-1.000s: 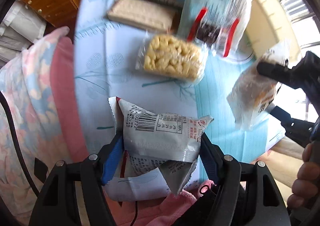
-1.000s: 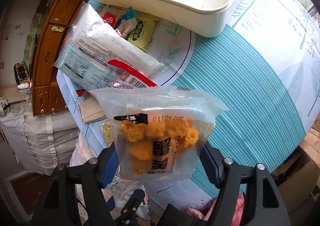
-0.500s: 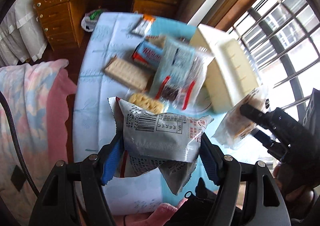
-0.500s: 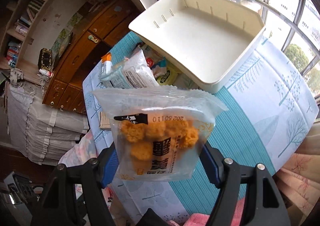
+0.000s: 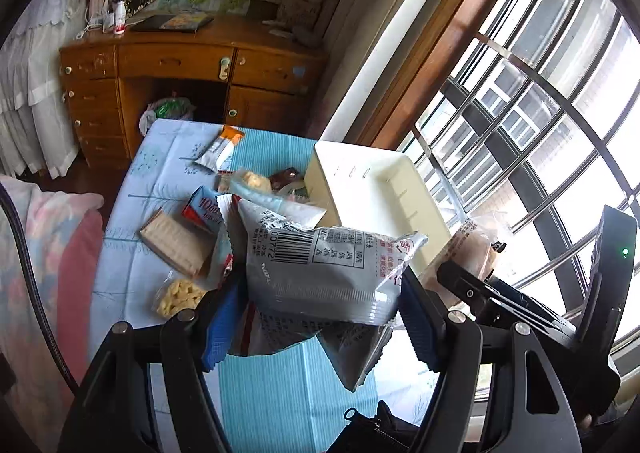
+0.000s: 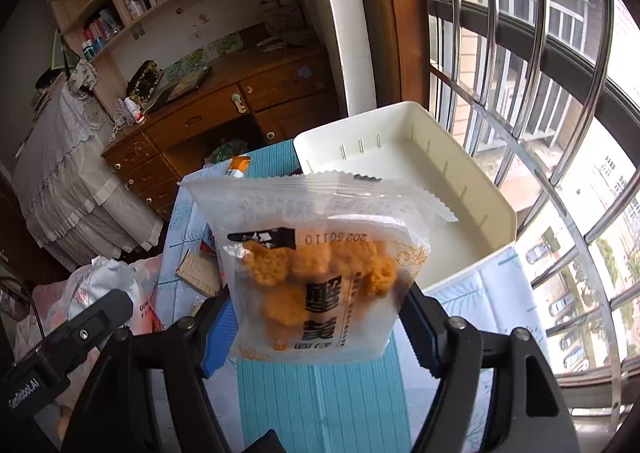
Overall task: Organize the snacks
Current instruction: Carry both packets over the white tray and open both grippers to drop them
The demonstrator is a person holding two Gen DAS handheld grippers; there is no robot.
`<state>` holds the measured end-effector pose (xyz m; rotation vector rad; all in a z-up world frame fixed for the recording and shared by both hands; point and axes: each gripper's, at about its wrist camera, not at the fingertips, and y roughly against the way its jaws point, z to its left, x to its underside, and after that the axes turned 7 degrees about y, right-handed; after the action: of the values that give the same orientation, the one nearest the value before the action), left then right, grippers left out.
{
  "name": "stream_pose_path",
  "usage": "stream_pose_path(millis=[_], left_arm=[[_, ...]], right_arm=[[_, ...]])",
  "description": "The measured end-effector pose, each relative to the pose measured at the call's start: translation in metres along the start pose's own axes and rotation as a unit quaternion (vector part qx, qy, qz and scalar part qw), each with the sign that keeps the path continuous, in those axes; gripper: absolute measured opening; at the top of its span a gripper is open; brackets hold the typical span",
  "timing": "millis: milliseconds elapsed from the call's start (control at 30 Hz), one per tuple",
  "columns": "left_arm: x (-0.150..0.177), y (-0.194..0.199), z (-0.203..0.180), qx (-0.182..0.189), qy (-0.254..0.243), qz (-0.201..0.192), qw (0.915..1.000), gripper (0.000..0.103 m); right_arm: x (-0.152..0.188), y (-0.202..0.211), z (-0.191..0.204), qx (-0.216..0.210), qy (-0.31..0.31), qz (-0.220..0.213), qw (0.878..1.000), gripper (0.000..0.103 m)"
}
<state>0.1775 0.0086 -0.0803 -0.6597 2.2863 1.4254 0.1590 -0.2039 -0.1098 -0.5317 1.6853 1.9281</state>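
Note:
My left gripper (image 5: 320,317) is shut on a silver snack packet (image 5: 320,265) with a barcode, held high above the table. My right gripper (image 6: 318,327) is shut on a clear bag of orange fried snacks (image 6: 320,273), also raised; that bag also shows at the right of the left wrist view (image 5: 476,249). A cream plastic bin (image 6: 492,209) stands open and empty at the table's far right by the window; it also shows in the left wrist view (image 5: 352,181). Loose snacks lie on the blue cloth: a cracker pack (image 5: 176,245), a yellow puffed bar (image 5: 178,297), a red-and-blue packet (image 5: 204,209), an orange-tipped sachet (image 5: 220,149).
The table (image 5: 160,173) has a pale blue cloth with a teal striped centre. A wooden desk with drawers (image 5: 192,69) stands beyond it. Barred windows (image 6: 560,93) run along the right. A pink floral blanket (image 5: 44,253) lies at the left edge.
Both grippers have risen and tilted up with their packets still held. The table snacks now look smaller and farther, and the desk, window and bin interior have come into view.

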Motion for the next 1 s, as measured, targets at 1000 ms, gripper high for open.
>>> stream_pose_path(millis=[1000], left_arm=[[-0.007,-0.132,-0.115,0.028,0.052,-0.021,0.9981,0.095]], right_arm=[[-0.056,-0.053,-0.131,0.019,0.145,0.013,0.989,0.083]])
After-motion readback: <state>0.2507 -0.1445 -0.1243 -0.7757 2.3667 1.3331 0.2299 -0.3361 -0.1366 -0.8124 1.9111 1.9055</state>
